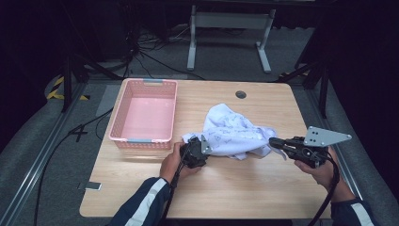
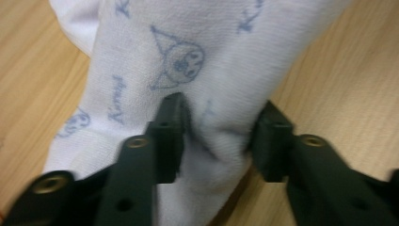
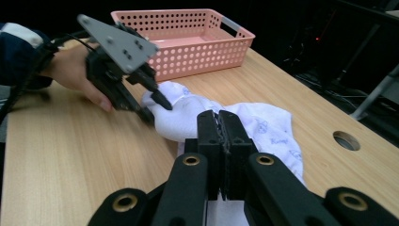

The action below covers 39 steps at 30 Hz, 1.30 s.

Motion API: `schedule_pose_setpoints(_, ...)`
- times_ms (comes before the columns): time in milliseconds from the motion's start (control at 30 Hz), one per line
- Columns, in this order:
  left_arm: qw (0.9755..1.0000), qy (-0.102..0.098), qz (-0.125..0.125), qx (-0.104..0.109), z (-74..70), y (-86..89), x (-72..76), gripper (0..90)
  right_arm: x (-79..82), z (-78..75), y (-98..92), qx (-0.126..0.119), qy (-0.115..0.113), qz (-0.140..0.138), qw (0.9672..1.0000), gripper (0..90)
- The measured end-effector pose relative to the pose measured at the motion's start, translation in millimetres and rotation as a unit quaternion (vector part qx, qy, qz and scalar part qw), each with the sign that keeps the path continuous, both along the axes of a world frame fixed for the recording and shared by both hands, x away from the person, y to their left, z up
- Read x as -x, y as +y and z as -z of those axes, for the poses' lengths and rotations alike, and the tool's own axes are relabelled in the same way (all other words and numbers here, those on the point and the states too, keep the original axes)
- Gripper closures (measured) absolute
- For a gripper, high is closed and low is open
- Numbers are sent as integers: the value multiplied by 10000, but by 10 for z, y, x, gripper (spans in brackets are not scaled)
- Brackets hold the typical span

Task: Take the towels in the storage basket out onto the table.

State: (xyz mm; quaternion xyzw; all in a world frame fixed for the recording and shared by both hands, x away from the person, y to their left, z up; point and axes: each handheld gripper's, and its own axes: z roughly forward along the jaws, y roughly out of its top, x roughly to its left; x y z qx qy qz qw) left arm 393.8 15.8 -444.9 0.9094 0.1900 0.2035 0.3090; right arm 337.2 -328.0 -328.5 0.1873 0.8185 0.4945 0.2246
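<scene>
- Your left gripper (image 2: 220,123) has its jaws part-closed on a bunched fold of the white cloth (image 2: 211,47); both pads touch the fabric and it puckers between them, so it reads as a grip, though not a tight one
- Your right gripper (image 3: 220,117) has its jaws shut flat against each other; a strip of white shows right beneath them in the right gripper view, and in the high view the cloth's near right corner trails from the tip, so a thin edge looks pinched there
- The cloth lies crumpled near the middle of the table (image 1: 226,188), humped up between your two grippers, with its printed side showing; your left hand holds its left end down close to the wood, your right holds the other end slightly above the surface
- The pink basket (image 1: 117,134) stands at the far left of the table, just beyond your left hand, apart from the cloth and with nothing in it
- By my reading you are at the take-hold step: both ends are caught, but the cloth is neither spread nor lifted clear
- Next, firm up the left grip before you pull, since that fold is thick and could slide out
- Then raise both hands together and draw them apart evenly, so the hump opens out
- If the basket is where it goes, carry it left with the slack kept off the basket's rim
</scene>
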Motion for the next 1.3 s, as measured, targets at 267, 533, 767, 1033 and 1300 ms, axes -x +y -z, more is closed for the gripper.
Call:
schedule_pose_setpoints(267,9970,-37,560,534,-537,386,357,849,5,-18,-124,-138,126,220,9996,883)
schedule_pose_setpoints(533,9838,661,1385,929,-702,663,635,849,221,80,-130,153,667,-140,9976,882)
schedule_pose_setpoints(767,9693,1246,2048,543,-674,692,976,756,541,284,-67,645,1218,-761,9875,871)
schedule_pose_setpoints(1033,9769,1052,1621,911,-603,655,988,485,709,336,-20,800,1238,-940,9846,653)
schedule_pose_setpoints(1300,9856,1068,1094,723,-169,391,619,513,132,636,106,1114,1115,83,9875,633)
